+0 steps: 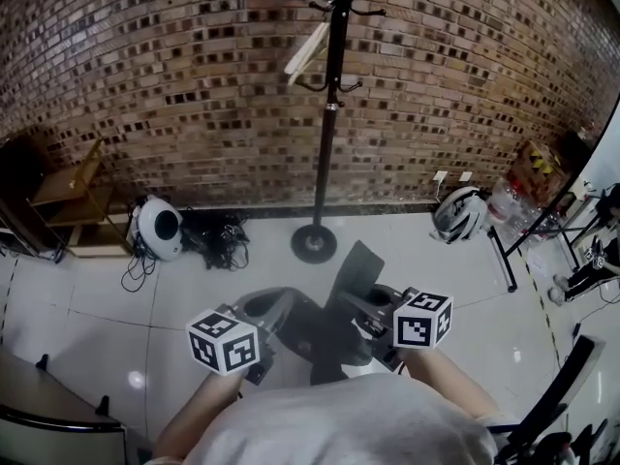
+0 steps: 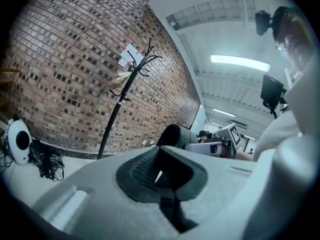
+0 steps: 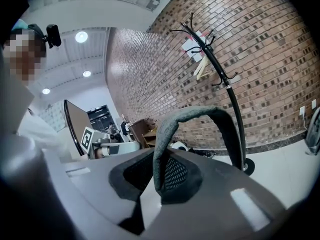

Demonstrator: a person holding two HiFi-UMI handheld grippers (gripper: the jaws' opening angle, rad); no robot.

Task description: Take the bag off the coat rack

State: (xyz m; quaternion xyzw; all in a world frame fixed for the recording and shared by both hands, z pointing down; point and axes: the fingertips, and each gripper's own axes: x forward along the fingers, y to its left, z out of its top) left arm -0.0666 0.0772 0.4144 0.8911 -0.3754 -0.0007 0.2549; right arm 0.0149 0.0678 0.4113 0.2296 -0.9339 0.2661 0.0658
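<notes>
grey bag [image 1: 329, 329] clamped by its upward-arching strap [image 3: 200, 112] in right gripper [image 3: 157, 180], apart from coat rack [image 1: 331, 114]; left gripper [image 2: 159, 176] pinched closed.

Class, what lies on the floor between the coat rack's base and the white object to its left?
A tangle of black cables, shown in the head view.

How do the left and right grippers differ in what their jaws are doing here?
The right gripper has its jaws clamped on the grey strap of the bag, and the strap arches above them. The left gripper has its jaws closed with no strap between them. In the head view, the left gripper sits by the bag's left side and the right gripper by its right. Both are held low, away from the coat rack.
</notes>
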